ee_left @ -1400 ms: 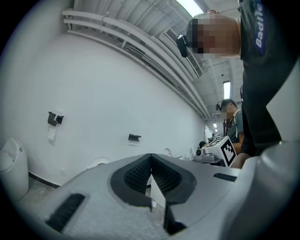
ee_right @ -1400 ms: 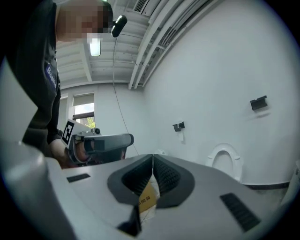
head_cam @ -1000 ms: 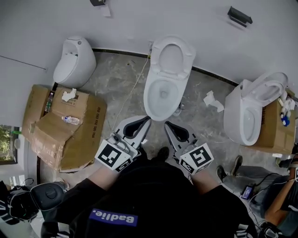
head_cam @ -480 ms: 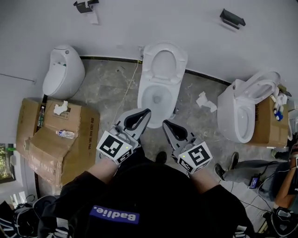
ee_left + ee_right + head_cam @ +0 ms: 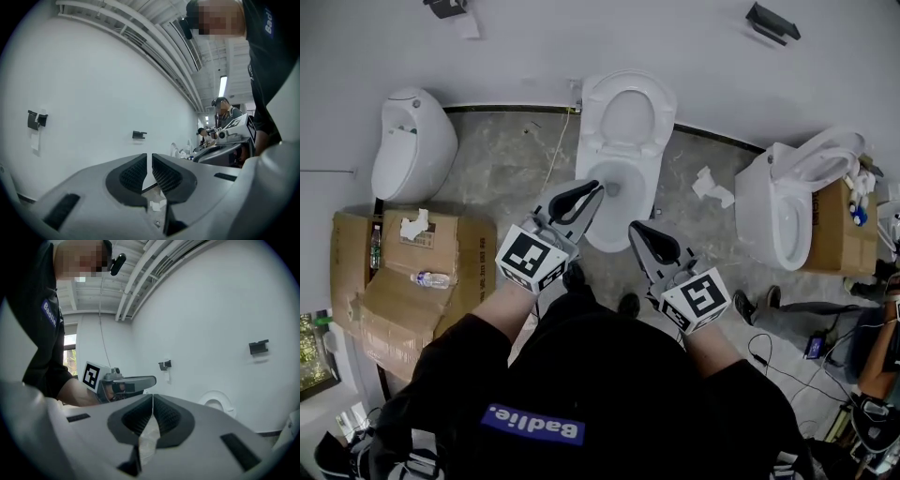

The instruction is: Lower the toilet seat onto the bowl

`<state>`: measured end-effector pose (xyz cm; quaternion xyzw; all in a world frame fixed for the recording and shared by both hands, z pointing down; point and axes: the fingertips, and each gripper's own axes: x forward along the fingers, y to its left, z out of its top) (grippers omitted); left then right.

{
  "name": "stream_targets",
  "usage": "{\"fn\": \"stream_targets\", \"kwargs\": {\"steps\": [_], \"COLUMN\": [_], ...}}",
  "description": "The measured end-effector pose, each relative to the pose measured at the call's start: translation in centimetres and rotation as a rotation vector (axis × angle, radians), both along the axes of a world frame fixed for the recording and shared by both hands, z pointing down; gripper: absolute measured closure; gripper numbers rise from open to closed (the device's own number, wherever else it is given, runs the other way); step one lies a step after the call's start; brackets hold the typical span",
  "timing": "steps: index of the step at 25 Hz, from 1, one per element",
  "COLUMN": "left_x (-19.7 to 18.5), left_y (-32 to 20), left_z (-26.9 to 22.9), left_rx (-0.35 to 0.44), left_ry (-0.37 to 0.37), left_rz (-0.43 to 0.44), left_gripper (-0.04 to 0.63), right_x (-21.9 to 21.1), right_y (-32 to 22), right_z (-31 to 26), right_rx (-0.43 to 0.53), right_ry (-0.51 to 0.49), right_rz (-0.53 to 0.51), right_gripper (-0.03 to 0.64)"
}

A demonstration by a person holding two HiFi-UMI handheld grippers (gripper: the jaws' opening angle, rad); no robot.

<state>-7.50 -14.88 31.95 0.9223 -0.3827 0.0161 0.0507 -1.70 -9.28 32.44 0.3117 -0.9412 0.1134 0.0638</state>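
Note:
The middle white toilet's seat (image 5: 627,117) stands raised against the wall, above the open bowl (image 5: 612,217). In the head view my left gripper (image 5: 595,187) reaches over the bowl's near left rim, jaws shut and empty. My right gripper (image 5: 635,228) hangs shut and empty just off the bowl's front right edge. The left gripper view shows the left gripper (image 5: 149,157) with only bare wall beyond it. In the right gripper view the raised seat (image 5: 216,404) shows past the right gripper (image 5: 153,397), with the left gripper (image 5: 151,379) to its left.
A white urinal-like fixture (image 5: 412,145) stands at the left, with cardboard boxes (image 5: 398,281) and a water bottle (image 5: 430,279) in front of it. Another toilet (image 5: 783,206) and a box (image 5: 842,239) are at the right. Tissue (image 5: 711,186), cables and a person's legs (image 5: 787,306) are on the floor.
My left gripper has moved forward, from short of the bowl to over its near rim. The right gripper trails beside it. Both stay shut.

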Motion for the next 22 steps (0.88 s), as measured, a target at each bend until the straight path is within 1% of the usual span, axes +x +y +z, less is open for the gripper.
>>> {"fn": "stream_targets", "kwargs": {"steps": [4,6,9,13,17,19,22], "left_x": [-1.4,-2.0,-2.5,-2.3,-1.2,-1.1,-1.4], "left_y": [-3.7,-5.8,-8.1,-10.4,-13.5,-15.4,-18.4], "left_z": [1.7,2.3,3.5,4.8,6.2,7.3,8.7], "left_rx": [0.011,0.018,0.007,0.003,0.04,0.032,0.023], "left_ry": [-0.042,-0.054,-0.059,-0.083,-0.158,-0.18,-0.225], "left_rz": [0.024,0.037,0.045,0.041,0.048,0.041,0.018], "left_gripper": [0.575,0.557,0.53,0.511,0.505,0.492,0.491], "right_x": [-0.4,-0.7,-1.1,-1.0,-0.4,-0.3,-0.1], "right_y": [-1.2,-2.0,-2.5,-2.3,-2.5,-2.6,-2.9], "right_z": [0.5,0.7,1.3,2.1,3.3,4.2,5.4], "right_rx": [-0.013,-0.014,-0.028,-0.048,-0.067,-0.078,-0.095], "right_ry": [0.029,0.04,0.051,0.056,0.046,0.042,0.031], "right_rz": [0.042,0.068,0.087,0.077,0.055,0.037,0.018], "right_gripper": [0.589,0.589,0.589,0.589,0.589,0.589,0.589]}}
